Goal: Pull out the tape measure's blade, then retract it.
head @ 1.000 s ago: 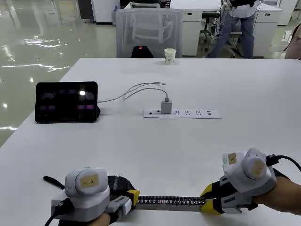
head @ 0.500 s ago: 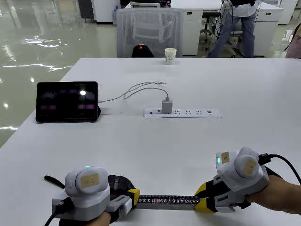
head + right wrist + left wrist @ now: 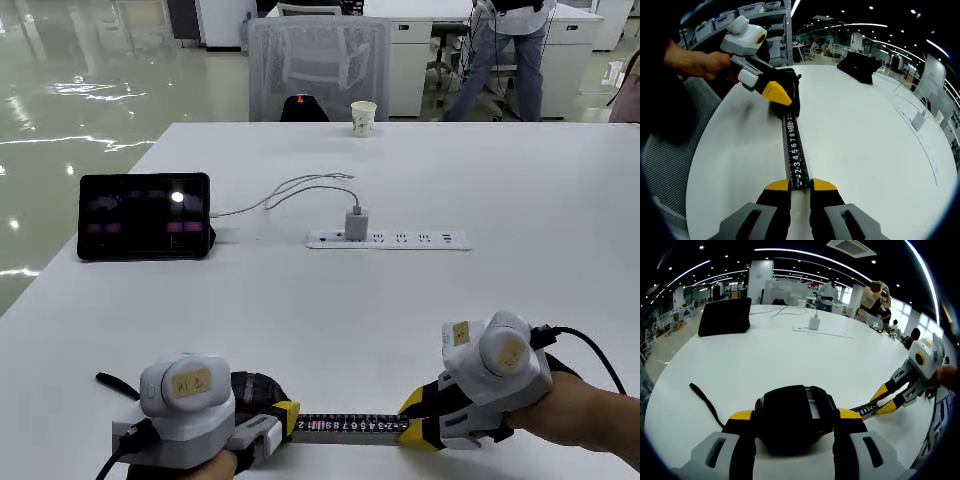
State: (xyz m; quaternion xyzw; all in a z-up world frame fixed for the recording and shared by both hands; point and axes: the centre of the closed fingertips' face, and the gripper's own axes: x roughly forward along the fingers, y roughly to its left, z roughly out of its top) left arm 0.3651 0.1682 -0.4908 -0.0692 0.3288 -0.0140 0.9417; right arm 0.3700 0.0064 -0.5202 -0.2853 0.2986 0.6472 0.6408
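Tape measure (image 3: 795,402) with a rounded black case of matte plastic sits on the smooth white worktop (image 3: 450,180), close to its near edge. The left tool (image 3: 795,416) has its yellow-tipped grey jaws pressed against the two sides of the case, gripping it. A thin black wrist strap (image 3: 702,399) trails from the case across the worktop, away from the blade.

The blade (image 3: 795,152) is a narrow dark strip printed with pale numerals, with some marks in red. It runs flat and straight along the worktop from the case to the right tool (image 3: 800,186). That tool's jaws stand nearly together and pinch the blade's free end between their yellow tips. In the head view the two tools face each other low in the picture, with the drawn-out blade between them and parallel to the near edge.

Beyond the blade a broad stretch of bare worktop opens. Well apart, farther back, a dark glossy tablet (image 3: 143,216) leans upright at the left. A long white power strip (image 3: 400,241) lies near the middle, with a white charger (image 3: 355,224) plugged in and pale cables (image 3: 290,190) looping toward the tablet. A paper cup (image 3: 362,118) stands at the far edge, before a grey mesh chair (image 3: 315,65).
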